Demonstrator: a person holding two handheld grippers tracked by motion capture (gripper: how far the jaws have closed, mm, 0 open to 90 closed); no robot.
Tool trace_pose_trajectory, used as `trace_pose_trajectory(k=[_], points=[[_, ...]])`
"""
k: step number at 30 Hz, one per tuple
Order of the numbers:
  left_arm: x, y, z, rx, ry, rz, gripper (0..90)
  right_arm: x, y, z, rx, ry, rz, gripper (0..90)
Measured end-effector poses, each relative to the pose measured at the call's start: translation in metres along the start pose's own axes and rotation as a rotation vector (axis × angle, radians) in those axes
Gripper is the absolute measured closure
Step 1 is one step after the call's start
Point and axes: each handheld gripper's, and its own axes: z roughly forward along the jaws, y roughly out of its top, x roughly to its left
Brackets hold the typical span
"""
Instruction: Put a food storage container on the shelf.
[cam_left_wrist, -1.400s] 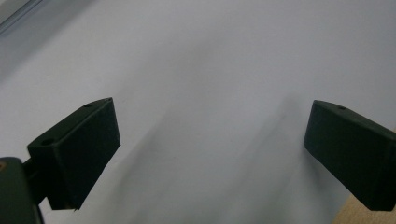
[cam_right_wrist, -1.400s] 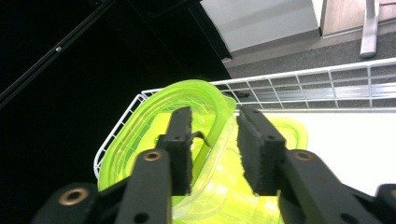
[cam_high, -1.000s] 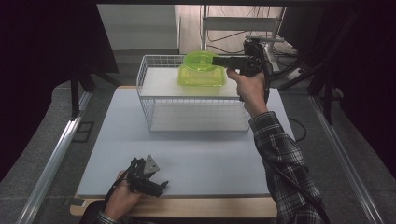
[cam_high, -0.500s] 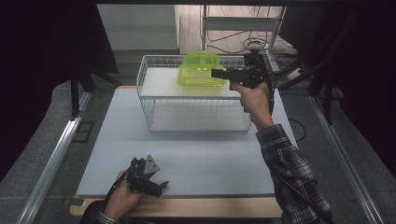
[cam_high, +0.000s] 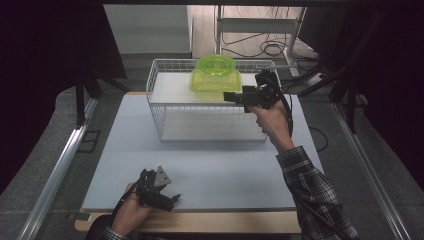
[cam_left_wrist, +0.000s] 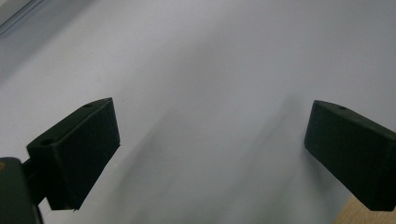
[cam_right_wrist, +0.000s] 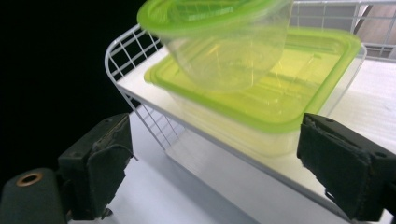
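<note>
Seen from above: white wire rack (cam_high: 165, 102) at the far middle of the table (cam_high: 210, 165), with a shelf carrying a green-lidded box (cam_high: 214, 82) and, stacked on that, a round green-lidded bowl (cam_high: 216, 65), toward one o'clock on the shelf. Right hand-held gripper (cam_high: 231, 96) held level just at four o'clock of the box, jaws pointing at nine o'clock, clear of the box; jaws just been opening, nothing between them. Left hand-held gripper (cam_high: 172, 200) resting low at the near edge of the table, around seven o'clock, well apart from the rack, grey three-cornered plate on top. From the left hand-held gripper: both black jaws set wide over bare pale table (cam_left_wrist: 210, 70), a strip of wood edge at five o'clock, nothing gripped. From the right hand-held gripper: jaws spread wide and empty, worn pads (cam_right_wrist: 107, 168) at eight and four o'clock; box (cam_right_wrist: 261, 102) straight ahead at twelve o'clock, sitting on the rack's white shelf by the rounded wire corner (cam_right_wrist: 135, 51), clear bowl (cam_right_wrist: 224, 46) tilted on top of its lid, upper part cut off by the frame.
</note>
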Motion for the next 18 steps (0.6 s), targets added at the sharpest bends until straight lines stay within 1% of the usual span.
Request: trace_pose_trajectory(k=[2,6,12,18], points=[[0.000,0.000,0.000,-0.002,-0.001,-0.003,3.1,0.001,-0.004,0.000,0.001,-0.005,-0.016,9.6],[0.000,0.000,0.000,-0.005,-0.002,-0.004,3.0,0.002,-0.013,0.001,0.017,-0.001,-0.025,7.7],[0.001,0.000,0.000,-0.005,-0.002,-0.007,2.8,0.003,-0.025,0.001,0.030,-0.009,-0.049,5.7],[0.000,0.000,0.000,-0.008,-0.004,-0.013,2.7,0.005,-0.036,0.000,0.041,-0.020,-0.089,4.1]])
